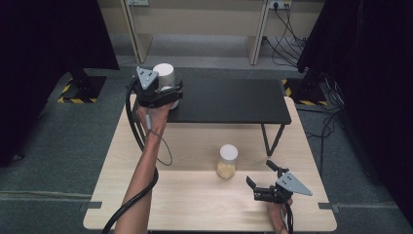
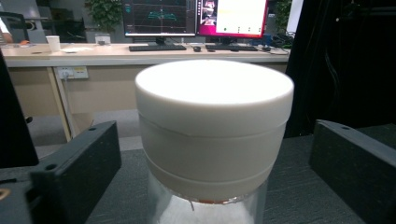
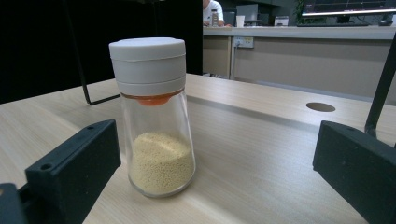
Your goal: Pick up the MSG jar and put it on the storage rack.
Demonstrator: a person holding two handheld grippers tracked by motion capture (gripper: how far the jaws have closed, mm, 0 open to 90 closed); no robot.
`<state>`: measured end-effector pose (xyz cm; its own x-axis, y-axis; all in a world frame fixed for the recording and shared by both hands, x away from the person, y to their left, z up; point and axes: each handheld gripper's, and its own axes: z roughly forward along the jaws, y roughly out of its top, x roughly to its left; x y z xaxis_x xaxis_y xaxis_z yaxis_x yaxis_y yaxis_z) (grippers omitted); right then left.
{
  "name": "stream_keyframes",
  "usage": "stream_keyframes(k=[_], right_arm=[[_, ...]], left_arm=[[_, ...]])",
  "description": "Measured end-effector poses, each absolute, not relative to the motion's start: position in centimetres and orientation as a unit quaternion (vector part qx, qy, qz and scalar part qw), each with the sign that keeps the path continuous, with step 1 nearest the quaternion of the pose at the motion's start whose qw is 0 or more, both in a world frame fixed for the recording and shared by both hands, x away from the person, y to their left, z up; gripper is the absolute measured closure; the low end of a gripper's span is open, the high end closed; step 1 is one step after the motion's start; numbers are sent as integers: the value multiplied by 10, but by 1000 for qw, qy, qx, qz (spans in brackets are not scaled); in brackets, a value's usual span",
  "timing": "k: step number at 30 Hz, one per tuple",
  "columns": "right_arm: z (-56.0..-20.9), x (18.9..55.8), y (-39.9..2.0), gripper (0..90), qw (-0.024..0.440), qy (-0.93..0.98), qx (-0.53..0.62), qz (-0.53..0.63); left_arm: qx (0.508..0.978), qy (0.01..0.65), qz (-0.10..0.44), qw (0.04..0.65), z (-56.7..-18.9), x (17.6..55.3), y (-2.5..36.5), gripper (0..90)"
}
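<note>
The jar I am working at with my left hand-held gripper (image 1: 168, 87) is a clear glass shaker (image 2: 212, 140) with a thick, smooth, round white cap; it stands upright on the matte black shelf (image 1: 229, 100) that rises on thin black legs at the far side of the worktop (image 1: 195, 195). In the left gripper view the cap sits squarely between my two blocky black jaws, with a visible gap on each side, so the pads are clear of it: the left hand-held gripper is spread wide around the jar and grips nothing. Below the cap I see a thin orange ring and the top of the glass body. A second shaker (image 1: 227, 161) of the same make stands upright on the pale, wood-grained worktop, near its middle and in front of the shelf; its tapered glass body holds a layer of fine yellow grains (image 3: 162, 161) in the lower part, with an orange insert under the stepped white lid. My right hand-held gripper (image 1: 263, 180) rests low near the front right of the worktop, pointed at that shaker, with its jaws wide apart and the jar just ahead of them, untouched. A black cable trails from each hand-held gripper, and a grey three-cornered plate tops each one.
</note>
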<state>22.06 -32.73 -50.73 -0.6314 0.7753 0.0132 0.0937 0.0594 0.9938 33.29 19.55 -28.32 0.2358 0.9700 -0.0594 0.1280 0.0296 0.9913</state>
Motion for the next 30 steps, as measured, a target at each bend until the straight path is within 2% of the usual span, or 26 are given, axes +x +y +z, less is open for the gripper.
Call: stream_keyframes(k=[11,30], right_arm=[[-507,220,-327,6,283,672,324,603],[-506,220,-326,6,285,675,320,600]], left_arm=[[568,482,392,540,-284,326,200,0],[582,451,371,566,-298,292,228,0]])
